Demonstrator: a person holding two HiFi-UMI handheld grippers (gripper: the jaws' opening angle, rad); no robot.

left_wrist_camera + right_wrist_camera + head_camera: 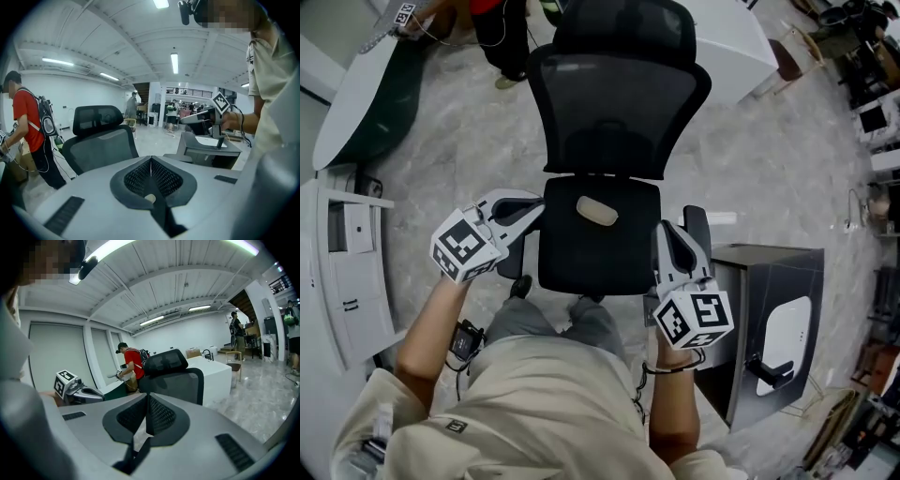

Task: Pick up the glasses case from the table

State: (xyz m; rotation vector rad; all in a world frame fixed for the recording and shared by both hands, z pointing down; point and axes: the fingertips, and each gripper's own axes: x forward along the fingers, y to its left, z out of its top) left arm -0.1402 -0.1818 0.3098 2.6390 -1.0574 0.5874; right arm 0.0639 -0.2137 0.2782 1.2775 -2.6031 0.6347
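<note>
The beige, oblong glasses case (597,211) lay flat on the black padded seat (581,267) of a black office chair, towards the seat's rear edge, just in front of the mesh backrest (614,103). Nothing touched it.

The left gripper (532,209), grey with a marker cube at its rear, was held beside the seat's left edge and pointed across towards the case, its tips near the case but apart from it. In the left gripper view its dark ribbed fingers (164,176) were pressed together along their length, with nothing gripped between them. A small pale patch showed low in the gap beneath them, too small to identify.

The right gripper (668,230) hung at the seat's right edge, next to the black armrest (698,225), also apart from the case. In the right gripper view its fingers (159,416) met at the tips and were empty.

A dark grey cabinet (769,281) stood to the right of the chair on the pale marbled floor (469,141). Beyond the backrest, a person in a red shirt (131,363) stood at a curved white tabletop (356,94).
</note>
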